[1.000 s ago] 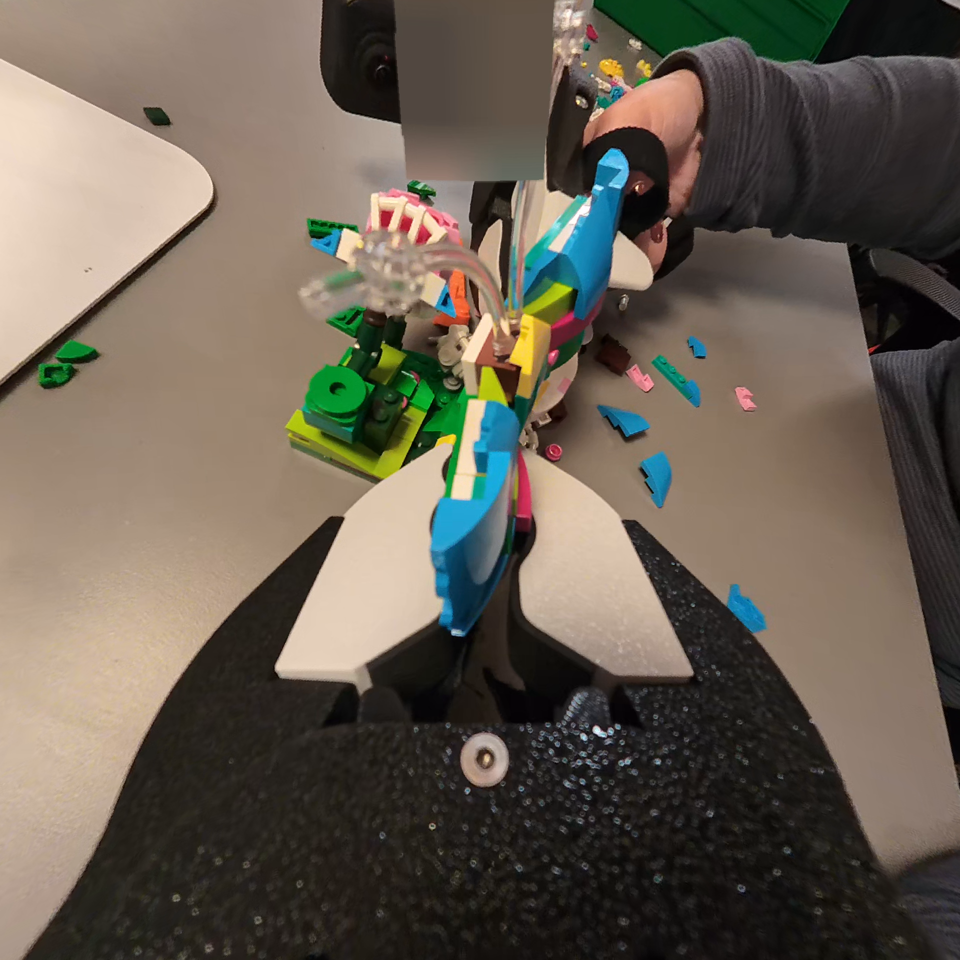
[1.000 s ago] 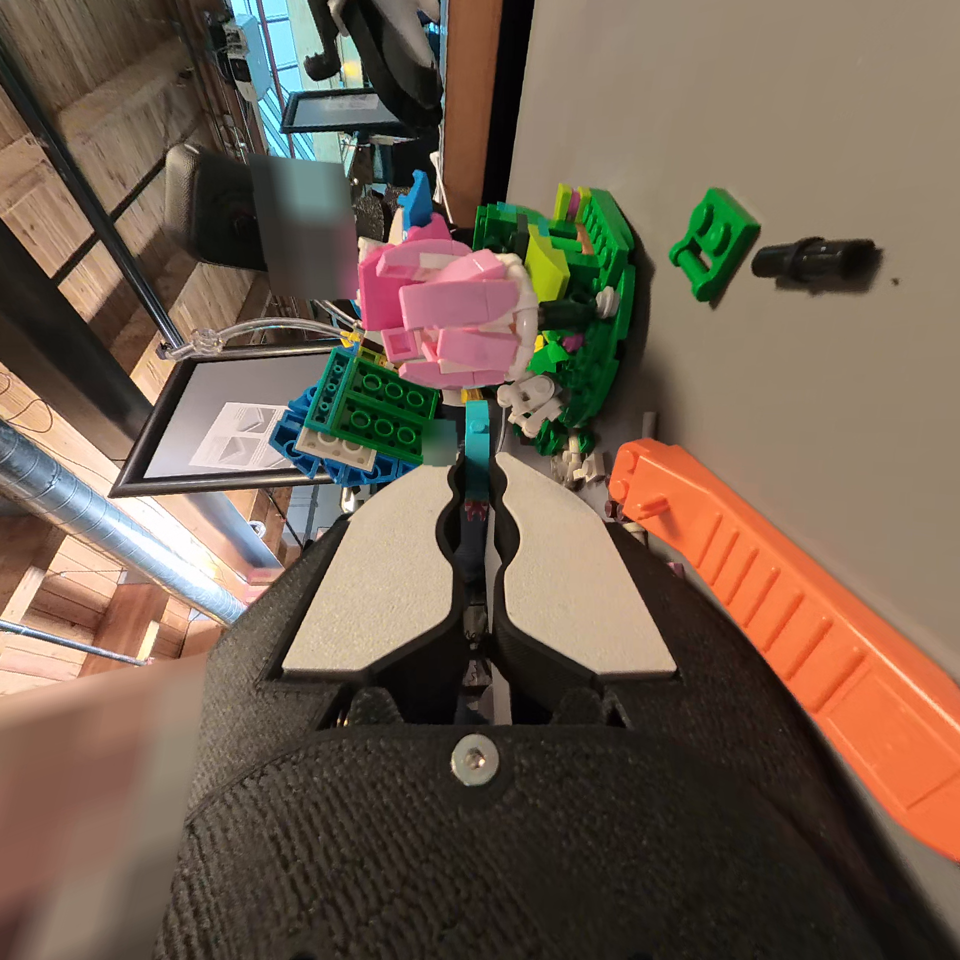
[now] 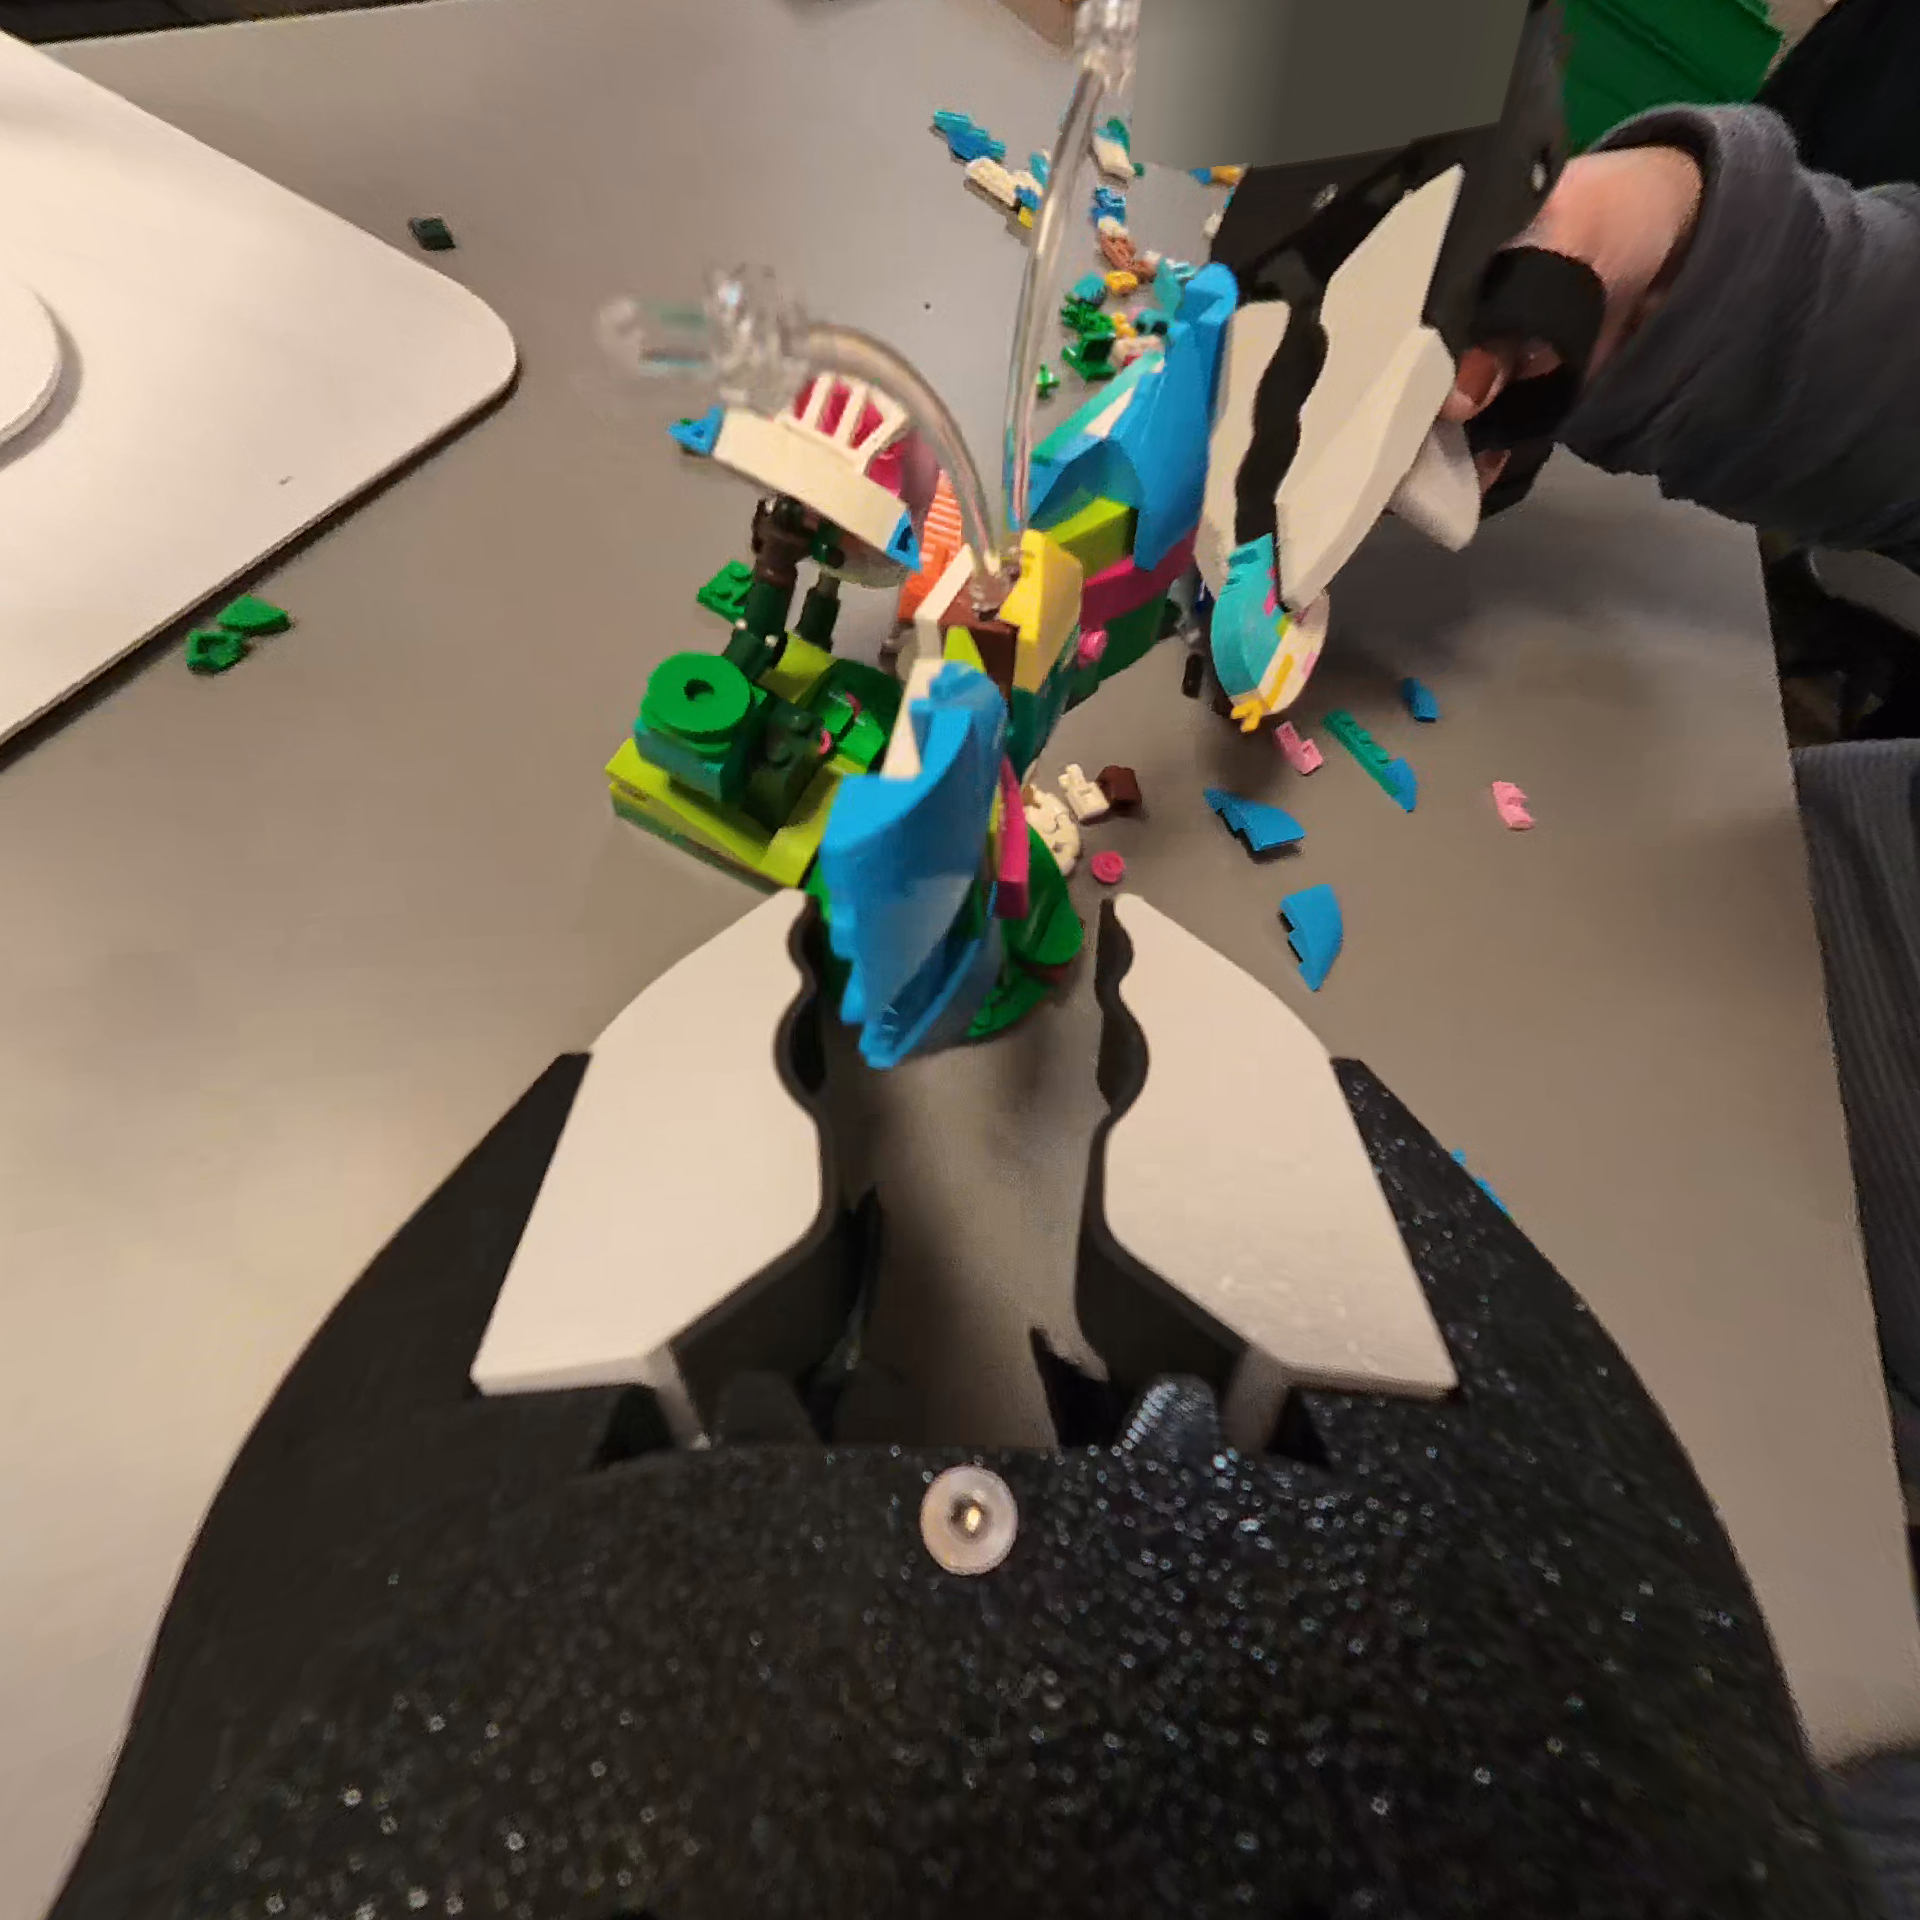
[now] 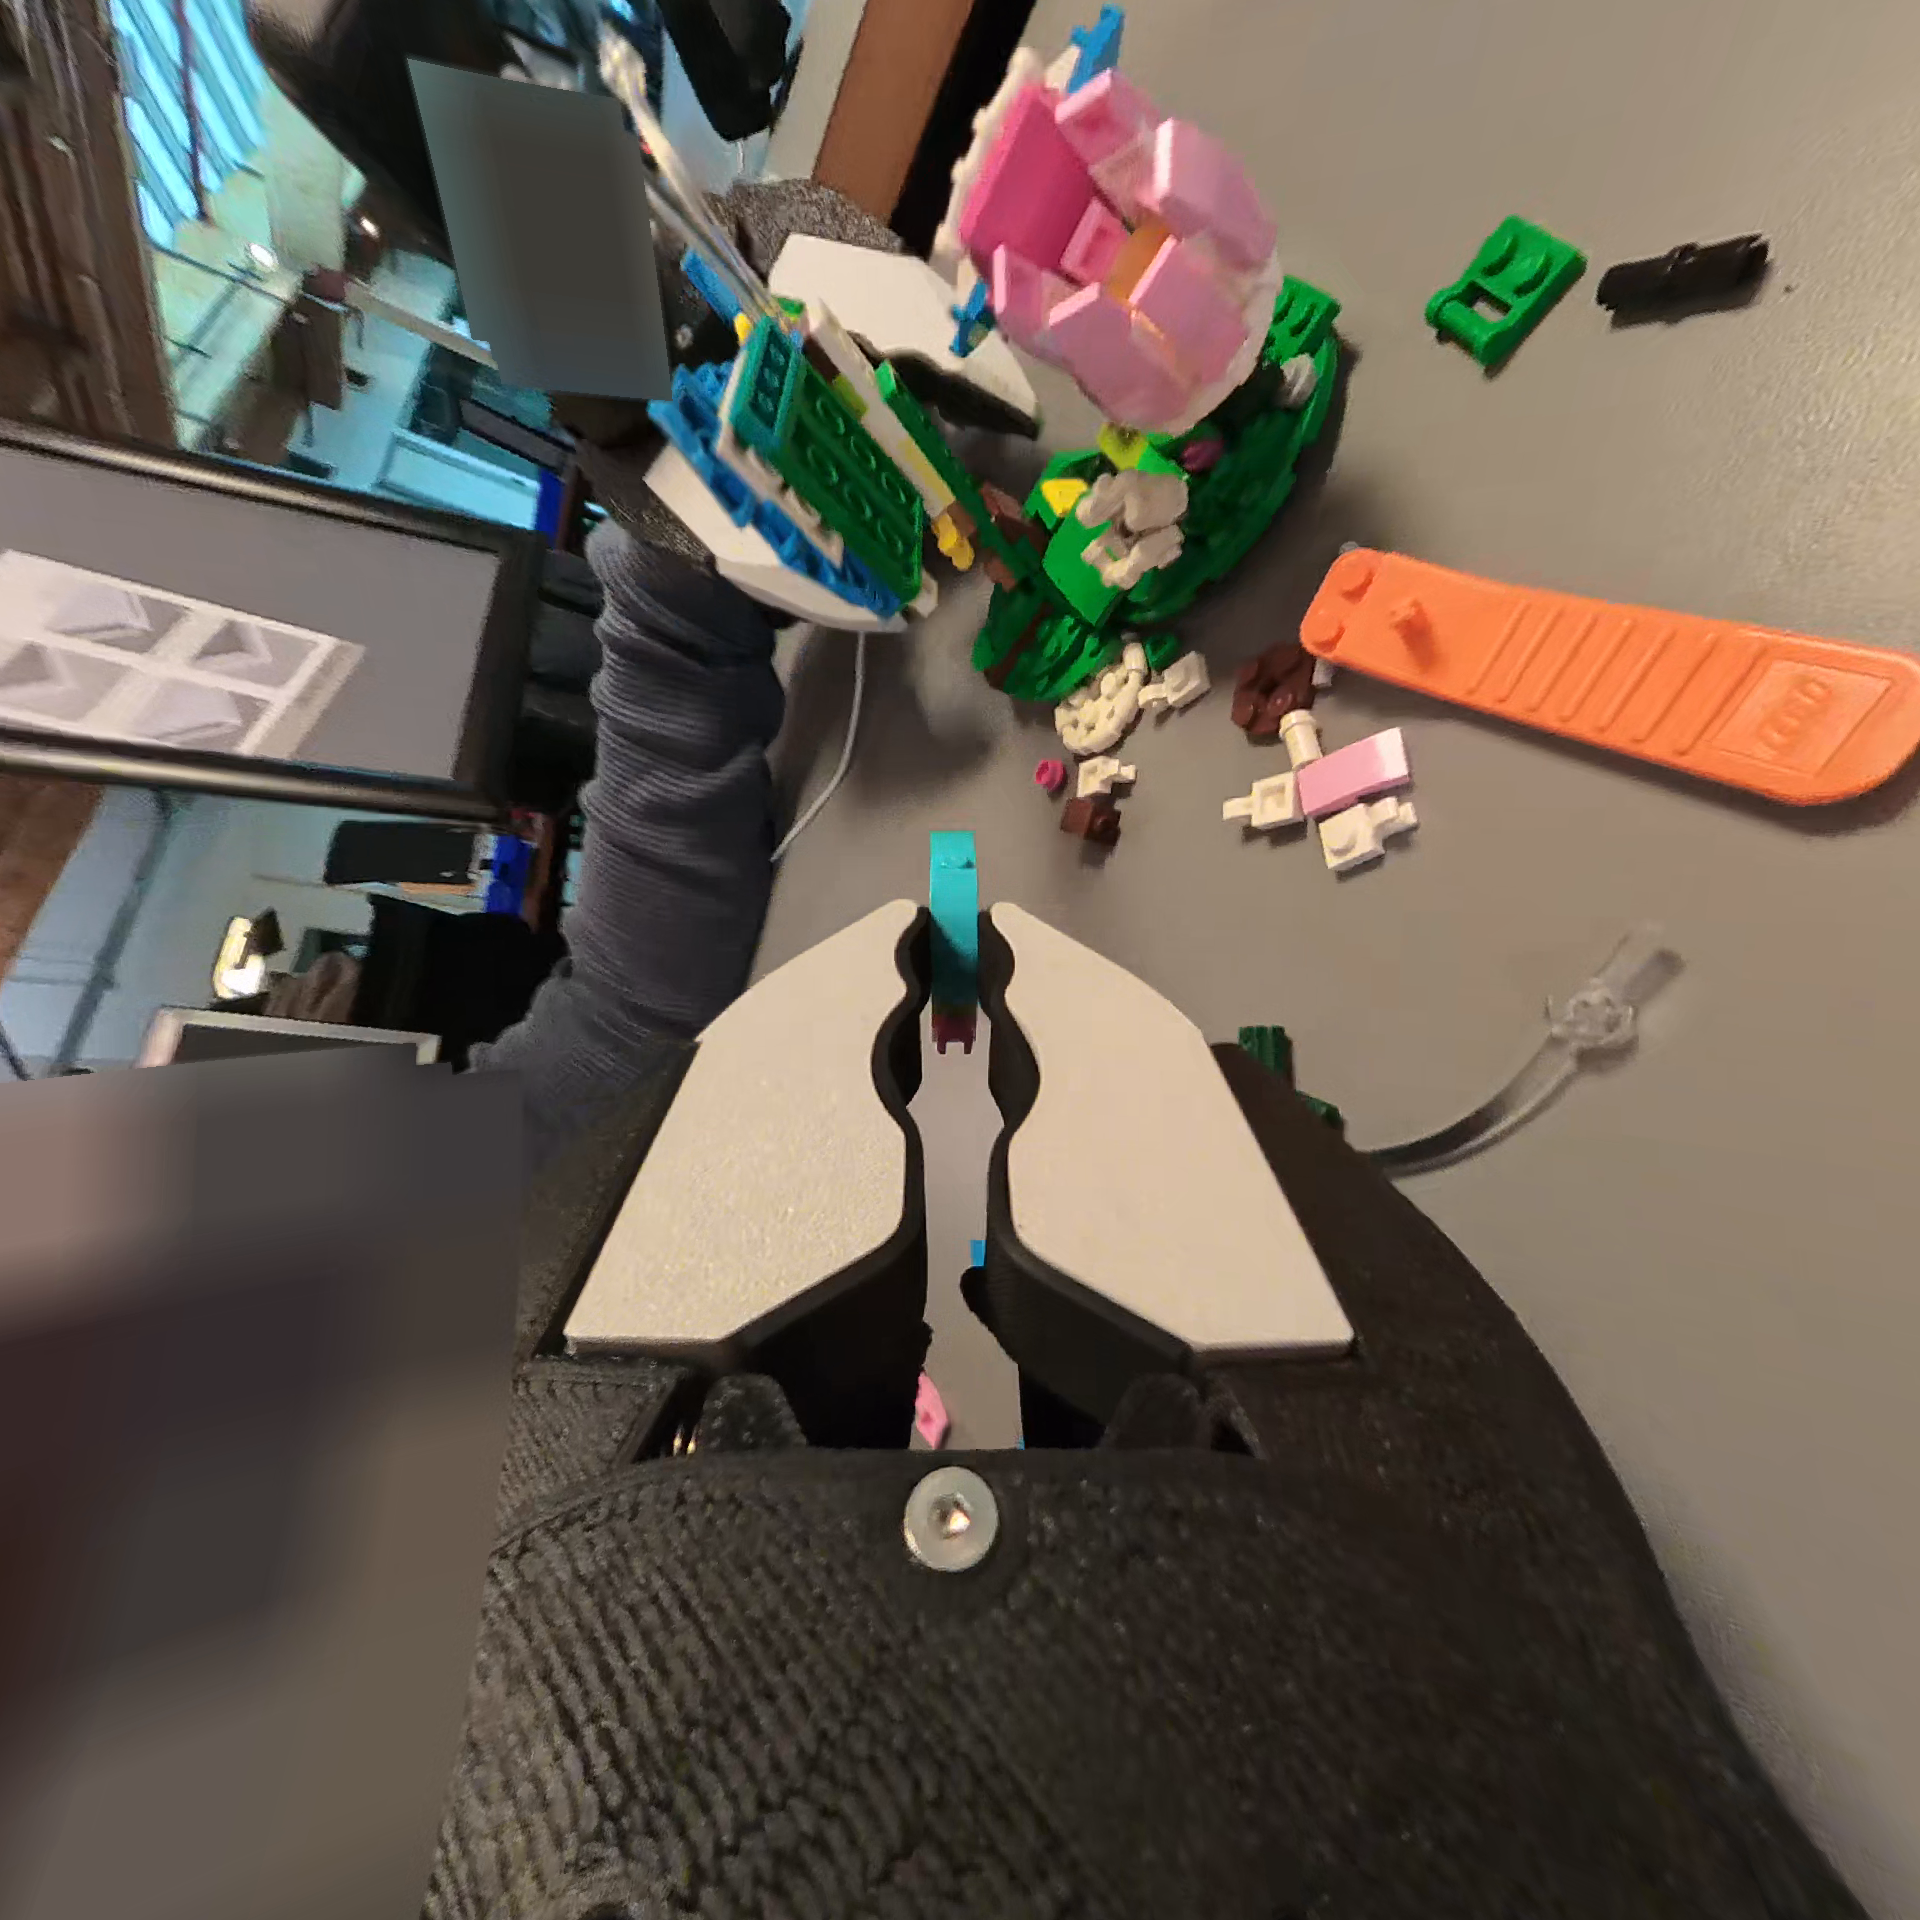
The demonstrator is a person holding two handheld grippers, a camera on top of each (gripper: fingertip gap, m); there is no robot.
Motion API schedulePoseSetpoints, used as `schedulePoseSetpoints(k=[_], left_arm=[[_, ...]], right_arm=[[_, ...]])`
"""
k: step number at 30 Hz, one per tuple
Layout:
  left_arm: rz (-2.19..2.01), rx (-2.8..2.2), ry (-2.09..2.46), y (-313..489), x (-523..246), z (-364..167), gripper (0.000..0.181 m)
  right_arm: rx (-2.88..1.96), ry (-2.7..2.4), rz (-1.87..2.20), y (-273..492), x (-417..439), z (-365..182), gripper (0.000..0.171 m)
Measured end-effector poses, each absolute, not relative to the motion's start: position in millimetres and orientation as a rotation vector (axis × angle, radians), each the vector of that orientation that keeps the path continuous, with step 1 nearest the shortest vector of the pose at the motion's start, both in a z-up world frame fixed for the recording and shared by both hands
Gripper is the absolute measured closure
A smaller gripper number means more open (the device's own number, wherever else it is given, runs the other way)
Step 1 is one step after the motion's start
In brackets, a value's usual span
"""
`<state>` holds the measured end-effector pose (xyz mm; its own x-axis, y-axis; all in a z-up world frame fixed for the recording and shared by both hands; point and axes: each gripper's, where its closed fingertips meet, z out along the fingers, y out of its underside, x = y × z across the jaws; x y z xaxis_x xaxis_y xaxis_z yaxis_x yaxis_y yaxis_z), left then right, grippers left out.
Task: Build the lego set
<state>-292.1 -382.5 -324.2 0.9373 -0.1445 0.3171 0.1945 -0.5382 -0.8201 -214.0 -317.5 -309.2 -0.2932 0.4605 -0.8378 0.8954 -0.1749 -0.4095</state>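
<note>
Two grippers over your grey bench (image 3: 312,1039), your left gripper (image 3: 951,935) jaws spread wide with the blue winged lego model (image 3: 914,883) just ahead of its tips, your right gripper (image 4: 954,920) jaws clenched on a small teal piece (image 4: 953,914), pink flower build (image 4: 1122,270) beyond.

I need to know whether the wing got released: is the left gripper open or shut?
Open. The left gripper has its fingers spread wide, with the blue wing between them, touching neither.

Left gripper (image 3: 951,935) fingers spread; right gripper (image 4: 954,914) pinched.
</note>
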Motion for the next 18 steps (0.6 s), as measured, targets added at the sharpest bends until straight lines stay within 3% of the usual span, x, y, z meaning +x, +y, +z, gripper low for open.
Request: schedulePoseSetpoints(k=[4, 9, 12, 15, 18], left_arm=[[-0.361, -2.084, -0.137, -400.8, -291.4, -317.0, 0.114], [-0.053, -2.109, -0.109, -416.2, -272.2, -298.2, 0.117], [0.374, -2.022, 0.171, -392.0, -239.8, -275.7, 0.115], [1.121, -1.775, 0.587, -368.5, -208.9, -250.0, 0.119], [1.348, -1.691, 0.789, -350.6, -185.1, -254.3, 0.126]], right_arm=[[1.486, 1.702, -1.597, -317.5, -209.6, -293.6, 0.165], [1.4, 1.555, -1.721, -323.1, -204.9, -274.4, 0.165], [1.344, 1.483, -1.761, -332.0, -200.3, -265.7, 0.165], [1.301, 1.408, -1.766, -341.6, -194.4, -258.8, 0.165], [1.279, 1.375, -1.758, -347.1, -188.9, -256.8, 0.165]])
